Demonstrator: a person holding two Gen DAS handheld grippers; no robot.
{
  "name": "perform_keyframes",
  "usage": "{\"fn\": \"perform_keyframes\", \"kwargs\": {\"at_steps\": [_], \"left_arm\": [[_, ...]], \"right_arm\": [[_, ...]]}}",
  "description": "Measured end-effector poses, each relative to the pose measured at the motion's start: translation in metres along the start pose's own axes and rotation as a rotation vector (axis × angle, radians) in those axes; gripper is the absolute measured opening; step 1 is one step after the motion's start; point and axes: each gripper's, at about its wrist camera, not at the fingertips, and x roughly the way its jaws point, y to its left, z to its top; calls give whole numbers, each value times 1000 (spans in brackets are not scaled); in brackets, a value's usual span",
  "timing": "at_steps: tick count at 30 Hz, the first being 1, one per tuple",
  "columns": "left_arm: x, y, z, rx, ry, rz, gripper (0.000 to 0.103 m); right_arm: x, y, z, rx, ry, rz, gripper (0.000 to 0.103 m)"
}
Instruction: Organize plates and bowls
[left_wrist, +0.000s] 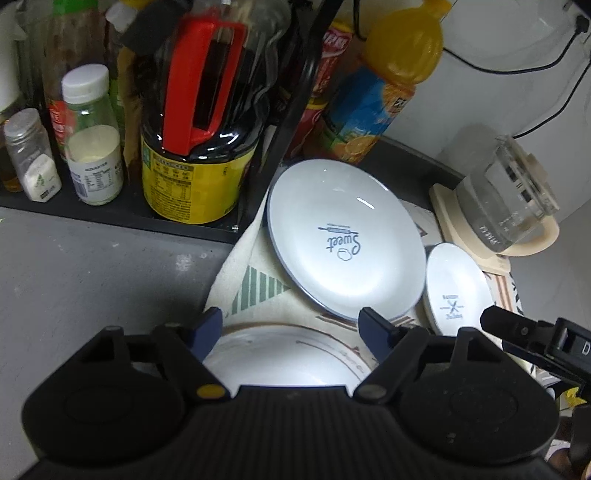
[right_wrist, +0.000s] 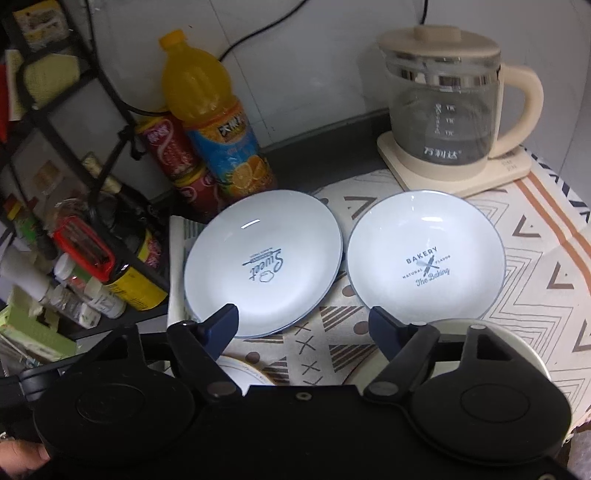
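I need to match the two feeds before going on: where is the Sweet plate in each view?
Left wrist: Sweet plate sits centre, just above the tongs, right of the black rack.
Right wrist: Sweet plate sits left of centre, beside the Bakery plate.
Shared landmark: the orange juice bottle stands behind it in both.

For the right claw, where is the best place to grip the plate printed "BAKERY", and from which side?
Grip the near rim of the BAKERY plate, coming from the claw's side. It lies flat on the patterned cloth, so only the raised edge likely offers a pinch. The right claw is open just before that rim.
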Motion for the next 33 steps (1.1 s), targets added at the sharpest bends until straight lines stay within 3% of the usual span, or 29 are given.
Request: {"fn": "perform_keyframes", "kwargs": {"at_steps": [12,19,23,26,29,33], "left_arm": [[47,1,10,37,51,-40,65],[64,6,15,34,73,-36,51],[69,9,16,42,70,-58,49],[74,9,19,39,70,-61,47],[77,9,20,45,71,-71,43],[81,13,20,11,70,-88,40]], "right_arm": [[51,9,0,117,85,-16,59],[63,19,6,110,92,-108,58],[57,25,9,88,54,-150,55],[60,25,12,121,64,-92,55],[72,22,13,160,100,-86,54],[86,18,10,218,143,-48,46]]}}
